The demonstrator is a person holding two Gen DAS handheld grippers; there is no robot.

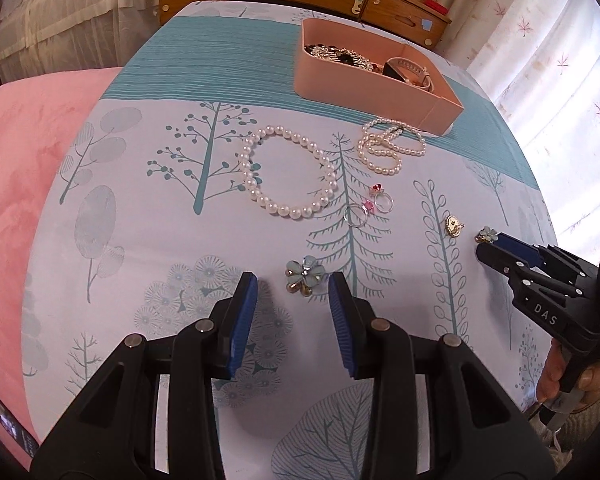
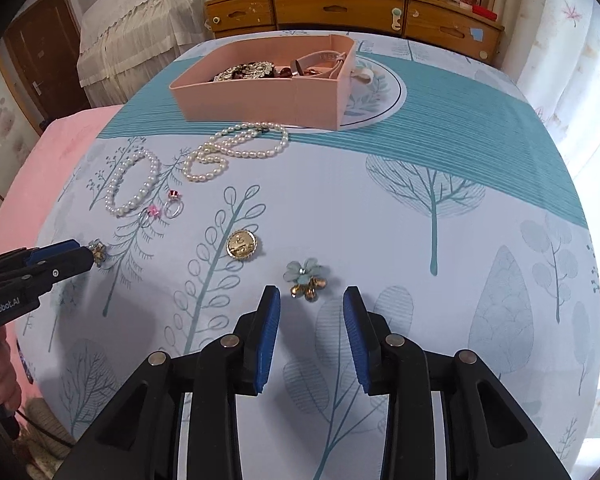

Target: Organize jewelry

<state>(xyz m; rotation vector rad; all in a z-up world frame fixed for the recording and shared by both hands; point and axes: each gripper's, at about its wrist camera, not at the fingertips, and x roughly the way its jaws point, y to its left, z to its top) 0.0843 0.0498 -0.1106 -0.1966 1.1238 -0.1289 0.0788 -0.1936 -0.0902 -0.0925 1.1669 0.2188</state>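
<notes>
2 flower earrings lie on a tree-print sheet [image 1: 148,216] spread over a bed. The left earring [image 1: 305,276] sits just ahead of the left tool [image 1: 293,292], in line with the gap between its blue pads, which stand apart and touch nothing. The right earring [image 2: 306,279] lies the same way before the right tool [image 2: 311,308] — jaws parted, nothing gripped, the flower just beyond the tips.

Between the 2 earrings, nearer the right one, lies a round gold brooch [image 2: 242,245]. Farther up the sheet are 2 rings side by side: a pink-stone ring [image 1: 358,214] and a red-stone ring [image 1: 382,198]. Just beside them on the left is a pearl bracelet [image 1: 288,172], laid out as an open loop. A pearl necklace [image 1: 388,146] lies coiled in several loops close to the near wall of a pink box [image 1: 364,88], almost touching it.

The box stands on the teal band of the sheet and holds a tangle of dark and silver pieces and a watch [image 1: 408,70].

A pink cover [image 1: 24,184] lies along the sheet's left side. Beyond the bed stands a wooden dresser [image 2: 340,10] — its top crowded with small items — and a pale curtain [image 1: 552,52] hangs at the right.
</notes>
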